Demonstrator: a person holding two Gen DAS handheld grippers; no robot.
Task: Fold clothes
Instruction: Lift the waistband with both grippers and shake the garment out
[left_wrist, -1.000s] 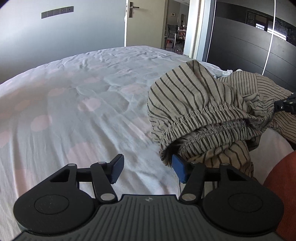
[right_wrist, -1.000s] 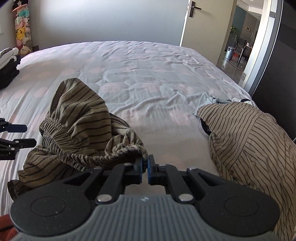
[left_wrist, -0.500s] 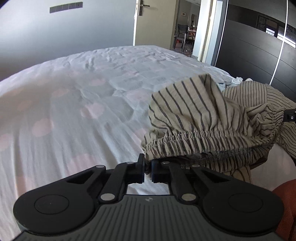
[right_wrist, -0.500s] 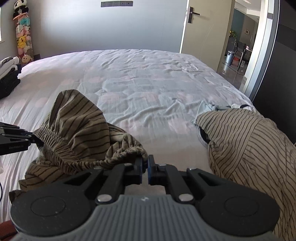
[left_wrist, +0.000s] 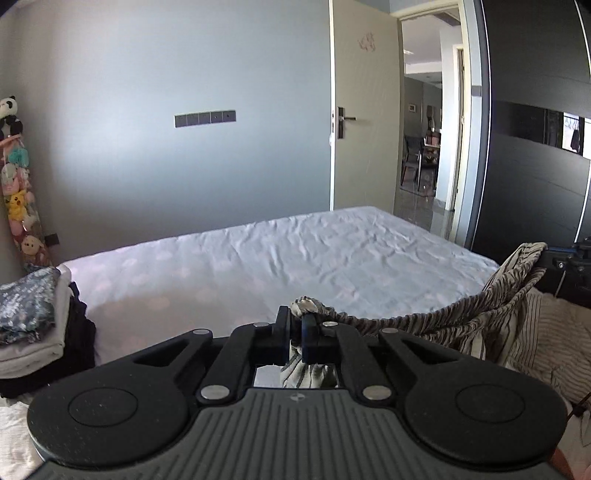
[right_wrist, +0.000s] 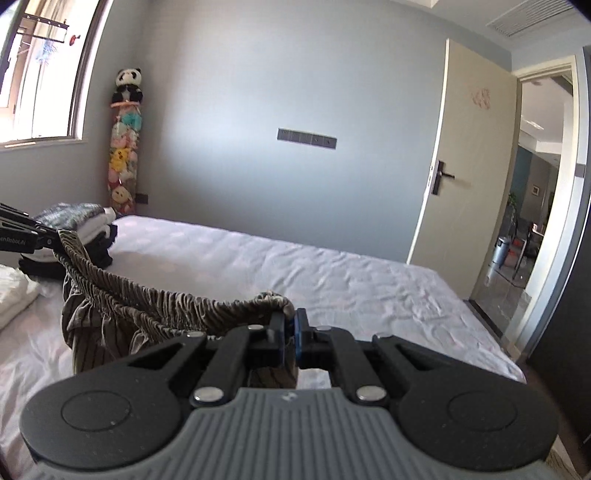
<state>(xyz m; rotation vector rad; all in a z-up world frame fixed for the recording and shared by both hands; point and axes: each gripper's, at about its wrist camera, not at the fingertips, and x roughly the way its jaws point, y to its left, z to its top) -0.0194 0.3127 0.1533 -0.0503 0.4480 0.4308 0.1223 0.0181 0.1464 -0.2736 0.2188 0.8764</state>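
Note:
The striped tan trousers (left_wrist: 436, 323) hang by their elastic waistband, lifted above the white bed (left_wrist: 295, 258). My left gripper (left_wrist: 296, 326) is shut on one end of the waistband. My right gripper (right_wrist: 291, 332) is shut on the other end; the waistband (right_wrist: 155, 299) stretches between them and the legs droop below. The right gripper shows at the right edge of the left wrist view (left_wrist: 569, 266), and the left gripper at the left edge of the right wrist view (right_wrist: 26, 236). A second striped garment (left_wrist: 554, 343) lies on the bed at the right.
A stack of folded clothes (left_wrist: 33, 332) sits at the bed's left side, also in the right wrist view (right_wrist: 81, 229). A column of plush toys (right_wrist: 123, 147) stands in the corner. An open door (right_wrist: 465, 177) and dark wardrobe (left_wrist: 535, 147) lie to the right.
The left gripper closed on the waistband, then both grippers rose and lifted the trousers off the bed. The views now tilt up toward the wall.

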